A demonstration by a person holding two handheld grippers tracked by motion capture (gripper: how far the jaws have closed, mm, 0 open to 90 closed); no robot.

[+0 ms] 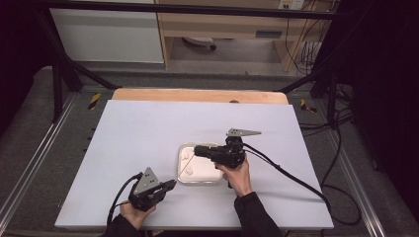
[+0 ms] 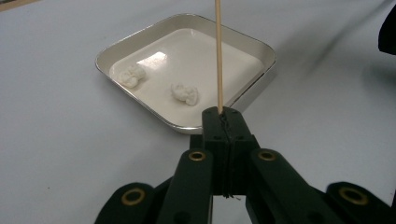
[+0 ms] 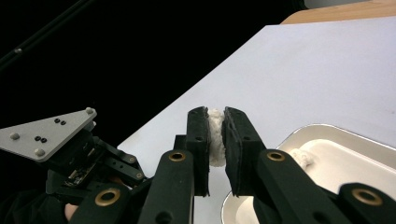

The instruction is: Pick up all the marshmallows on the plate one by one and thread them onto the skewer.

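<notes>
Above the white tray [image 1: 200, 178], both tools are loaded for skewering.

Left hand-held gripper [image 2: 223, 113] is clenched on an upright wooden skewer [image 2: 218, 56], tip exposed; right hand-held gripper [image 3: 216, 135] is grasping a white marshmallow piece [image 3: 215, 137] over the tray, likely to push it onto the stick. Two more pieces [image 2: 184, 93] lie in the tray on the surface [image 1: 148, 128].

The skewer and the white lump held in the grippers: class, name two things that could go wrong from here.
1. The left gripper pinches the thin skewer only at its end, so it may tilt or slip when pushed.
2. The right gripper squeezes the soft white lump between its jaws; it could deform or tear when speared, or fall beside the tray.
</notes>
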